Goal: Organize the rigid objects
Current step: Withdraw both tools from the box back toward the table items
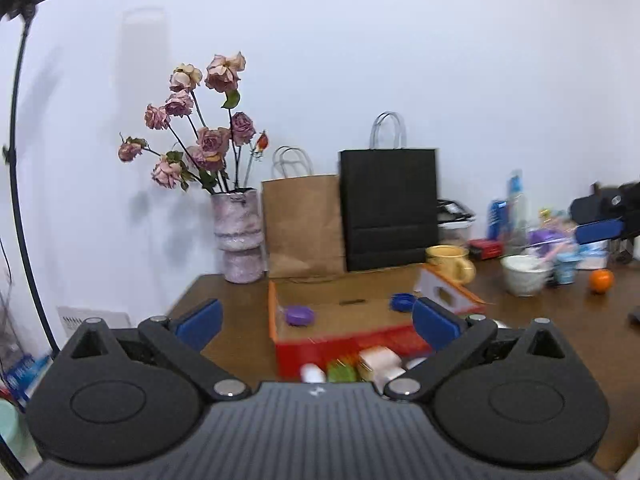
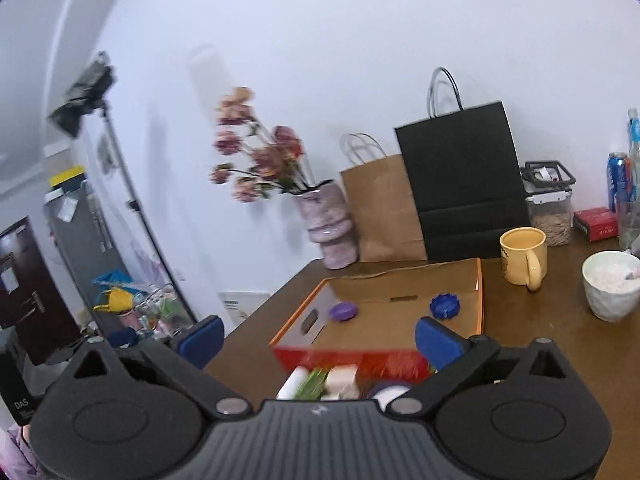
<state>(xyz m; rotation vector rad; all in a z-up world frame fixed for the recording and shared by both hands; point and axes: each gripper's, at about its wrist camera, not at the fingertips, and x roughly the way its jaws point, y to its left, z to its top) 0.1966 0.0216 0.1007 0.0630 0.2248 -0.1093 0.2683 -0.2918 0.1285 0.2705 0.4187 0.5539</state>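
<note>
Cardboard tray [image 1: 352, 300] beyond both grippers, left gripper [image 1: 316, 320] and right gripper [image 2: 320, 338] spread wide, empty.

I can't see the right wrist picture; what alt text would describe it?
An open gripper with blue pads, holding nothing, points over a wooden table at a shallow cardboard box holding a purple lid and a blue lid. Behind stand a vase, two paper bags and a yellow mug.

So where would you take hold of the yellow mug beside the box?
Probably the yellow mug by its body, from above or from the open table in front, fingers on the side walls. It stands upright, its handle turned toward the camera; the black bag blocks the back.
</note>
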